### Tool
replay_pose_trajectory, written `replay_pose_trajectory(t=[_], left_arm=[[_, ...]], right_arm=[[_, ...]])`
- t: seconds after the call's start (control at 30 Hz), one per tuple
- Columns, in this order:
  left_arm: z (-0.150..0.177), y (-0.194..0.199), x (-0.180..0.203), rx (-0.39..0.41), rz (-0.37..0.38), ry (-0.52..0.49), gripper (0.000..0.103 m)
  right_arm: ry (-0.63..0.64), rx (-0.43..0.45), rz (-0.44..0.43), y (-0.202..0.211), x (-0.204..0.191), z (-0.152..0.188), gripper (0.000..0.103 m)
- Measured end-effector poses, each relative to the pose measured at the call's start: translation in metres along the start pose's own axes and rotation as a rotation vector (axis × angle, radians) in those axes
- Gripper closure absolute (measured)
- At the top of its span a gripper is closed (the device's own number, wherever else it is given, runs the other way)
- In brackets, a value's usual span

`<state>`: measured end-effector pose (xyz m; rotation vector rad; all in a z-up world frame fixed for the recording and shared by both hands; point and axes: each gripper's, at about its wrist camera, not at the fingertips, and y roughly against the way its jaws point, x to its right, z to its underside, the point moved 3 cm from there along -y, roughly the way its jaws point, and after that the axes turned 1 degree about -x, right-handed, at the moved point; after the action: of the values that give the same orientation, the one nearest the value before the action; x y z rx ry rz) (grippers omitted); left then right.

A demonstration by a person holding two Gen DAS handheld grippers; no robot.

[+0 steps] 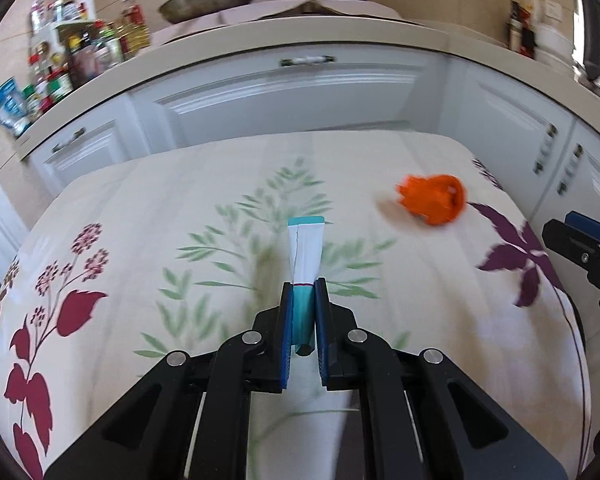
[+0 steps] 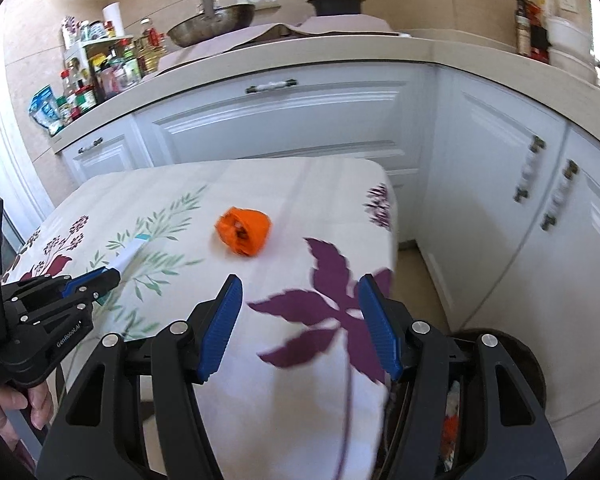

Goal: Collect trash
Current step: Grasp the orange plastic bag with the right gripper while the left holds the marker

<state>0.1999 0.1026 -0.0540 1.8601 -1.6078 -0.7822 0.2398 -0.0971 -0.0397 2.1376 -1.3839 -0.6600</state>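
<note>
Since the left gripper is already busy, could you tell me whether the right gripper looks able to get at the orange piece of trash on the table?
Probably yes. The right gripper is open and empty, and only bare tablecloth lies between it and the orange trash. The left gripper, shut on a white and teal packet, stays off to the side.

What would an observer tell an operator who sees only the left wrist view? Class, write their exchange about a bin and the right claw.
Operator: Is there a bin anywhere?
Observer: Yes, a dark round bin stands on the floor beside the table's near right corner.
Operator: Is the right claw free?
Observer: The right claw is open, with nothing between its pads.
</note>
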Motion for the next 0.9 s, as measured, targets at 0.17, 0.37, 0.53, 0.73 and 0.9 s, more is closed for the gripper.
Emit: replay_pose_trajectory(t=[0.17, 0.37, 0.53, 0.73, 0.9], left_arm=[[-0.003, -0.005, -0.028, 0.004, -0.038, 0.042, 0.092], [-0.006, -0.009, -0.059, 0.01, -0.076, 0.083, 0.092], [-0.007, -0.012, -0.08, 0.01, -0.101, 0.108, 0.092], [-0.007, -0.015, -0.094, 0.006, -0.111, 0.13, 0.092], [-0.005, -0.017, -0.101, 0.003, -0.116, 0.139, 0.092]], right_arm=[[0.04, -0.022, -0.012, -0.02, -0.018, -0.011, 0.044], [0.067, -0.048, -0.014, -0.045, -0.036, -0.022, 0.044], [0.074, -0.071, -0.011, -0.064, -0.043, -0.028, 0.038], [0.094, -0.1, 0.009, -0.084, -0.047, -0.033, 0.038], [0.083, -0.133, 0.008, -0.097, -0.043, -0.032, 0.038]])
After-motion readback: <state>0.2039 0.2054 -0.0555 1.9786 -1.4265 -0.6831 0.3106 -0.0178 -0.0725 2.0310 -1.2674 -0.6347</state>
